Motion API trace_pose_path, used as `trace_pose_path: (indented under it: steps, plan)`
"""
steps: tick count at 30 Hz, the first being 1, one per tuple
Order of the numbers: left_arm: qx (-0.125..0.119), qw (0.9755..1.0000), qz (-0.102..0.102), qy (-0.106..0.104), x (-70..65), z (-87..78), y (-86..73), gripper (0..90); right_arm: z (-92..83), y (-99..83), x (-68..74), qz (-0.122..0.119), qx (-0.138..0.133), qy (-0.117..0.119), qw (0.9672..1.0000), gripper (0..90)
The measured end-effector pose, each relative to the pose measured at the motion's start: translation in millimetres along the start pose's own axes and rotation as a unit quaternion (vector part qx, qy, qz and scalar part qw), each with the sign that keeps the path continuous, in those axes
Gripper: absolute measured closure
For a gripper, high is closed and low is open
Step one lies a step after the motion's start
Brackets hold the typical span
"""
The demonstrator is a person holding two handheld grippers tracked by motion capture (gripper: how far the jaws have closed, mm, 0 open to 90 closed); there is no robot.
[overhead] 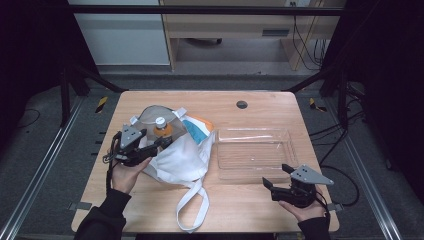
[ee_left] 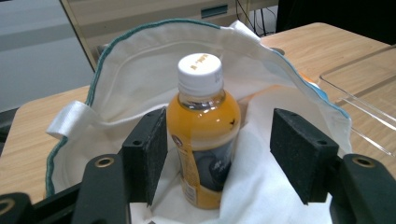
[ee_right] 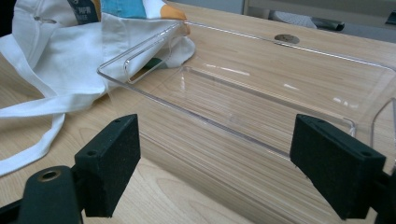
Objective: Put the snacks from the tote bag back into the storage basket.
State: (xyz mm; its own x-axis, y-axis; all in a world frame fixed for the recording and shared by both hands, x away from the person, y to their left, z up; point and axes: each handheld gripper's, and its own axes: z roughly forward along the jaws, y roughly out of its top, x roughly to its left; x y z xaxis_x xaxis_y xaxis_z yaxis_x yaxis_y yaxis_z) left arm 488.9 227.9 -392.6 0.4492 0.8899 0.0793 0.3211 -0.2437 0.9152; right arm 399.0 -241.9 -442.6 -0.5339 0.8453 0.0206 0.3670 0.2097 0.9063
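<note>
From up high, a white cloth bag [overhead: 182, 155] lies on the wooden table [overhead: 150, 102] with its mouth open. An orange drink bottle [overhead: 161, 128] stands inside it. The left gripper [overhead: 161, 144] reaches into the bag mouth, close to the bottle. A clear tray [overhead: 256, 154] sits just beside the bag, likely a spot for the bottle to go. The right gripper [overhead: 276, 175] waits near the tray's front edge, holding nothing.

Looking along the left gripper [ee_left: 219, 151], the bottle [ee_left: 204, 135] stands upright between the two black pads [ee_left: 147, 151]. The jaws are wide apart. One pad is right by the bottle, the other is off it, so nothing is gripped yet.

Looking along the right gripper [ee_right: 224, 172], the jaws are wide open over bare table. The tray [ee_right: 261, 100] is just ahead.
</note>
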Motion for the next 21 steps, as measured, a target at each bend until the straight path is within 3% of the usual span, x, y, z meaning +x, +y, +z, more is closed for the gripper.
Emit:
trace_pose_path:
  steps: [17,21]
  plan:
    - [-0.007,0.9996,-0.025,0.011,7.8,24.5,12.4,39.1,-4.9,-7.6,-1.6,0.003,0.011,-0.005,0.9999,16.1]
    - [-0.005,0.9996,-0.017,0.020,5.2,31.0,14.4,41.2,-4.6,-7.8,-1.7,0.003,0.010,-0.005,0.9999,16.1]
